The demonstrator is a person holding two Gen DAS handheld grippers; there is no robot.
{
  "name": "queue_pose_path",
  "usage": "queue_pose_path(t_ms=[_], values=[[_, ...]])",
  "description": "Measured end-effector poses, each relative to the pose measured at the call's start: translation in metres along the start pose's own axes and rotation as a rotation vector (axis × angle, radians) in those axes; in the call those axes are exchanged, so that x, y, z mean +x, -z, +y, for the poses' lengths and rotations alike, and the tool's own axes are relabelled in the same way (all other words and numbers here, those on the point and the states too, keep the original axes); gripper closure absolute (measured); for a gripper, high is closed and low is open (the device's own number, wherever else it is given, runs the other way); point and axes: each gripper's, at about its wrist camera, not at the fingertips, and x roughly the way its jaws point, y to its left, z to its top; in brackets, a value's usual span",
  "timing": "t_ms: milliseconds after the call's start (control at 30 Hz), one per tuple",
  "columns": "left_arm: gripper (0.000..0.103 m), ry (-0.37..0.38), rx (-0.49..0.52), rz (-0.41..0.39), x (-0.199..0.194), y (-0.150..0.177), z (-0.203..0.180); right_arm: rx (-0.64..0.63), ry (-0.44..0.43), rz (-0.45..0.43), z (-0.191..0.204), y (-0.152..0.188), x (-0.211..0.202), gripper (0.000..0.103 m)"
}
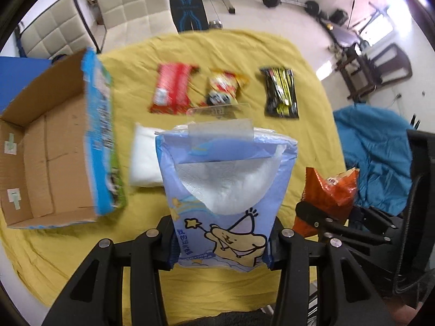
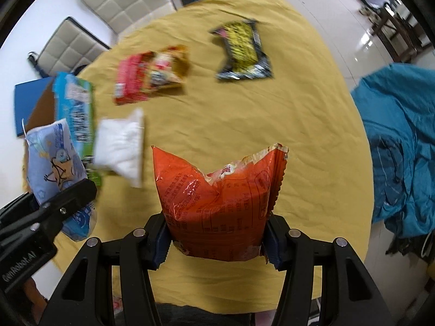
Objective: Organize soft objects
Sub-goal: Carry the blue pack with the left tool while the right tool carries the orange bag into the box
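Note:
My left gripper is shut on a blue tissue pack with a cartoon bear, held above the yellow table; it also shows in the right wrist view. My right gripper is shut on an orange snack bag, held above the table; the bag also shows in the left wrist view. An open cardboard box stands at the left. A white tissue pack lies beside the box.
A red pack, a yellow-red snack bag and a black-yellow bag lie at the far side. Padded chairs stand behind the table. A blue cloth lies at the right.

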Motion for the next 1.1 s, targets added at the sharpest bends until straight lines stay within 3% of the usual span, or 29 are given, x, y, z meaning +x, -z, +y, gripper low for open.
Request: queue_pose_path(t_ms=[200, 433, 733, 933, 1100], values=[[0.061, 0.043, -0.049, -0.048, -0.036, -0.002, 0.068, -0.058, -0.035, -0.058, 0.074, -0.012, -0.032, 0.044], [0.060, 0.046, -0.123, -0.049, -0.052, -0.023, 0.171, -0.123, -0.112, -0.108, 0.190, -0.035, -0.046, 0.044], [0.060, 0.044, -0.207, 0.021, -0.016, -0.062, 0.287, -0.192, -0.099, -0.059, 0.334, -0.089, 0.027, 0.044], [0.059, 0.095, -0.249, 0.115, 0.036, -0.087, 0.337, -0.199, -0.041, 0.011, 0.377, -0.116, 0.092, 0.044], [0.059, 0.185, -0.285, 0.173, 0.075, -0.100, 0.359, -0.184, -0.006, 0.066, 0.386, -0.129, 0.137, 0.044]])
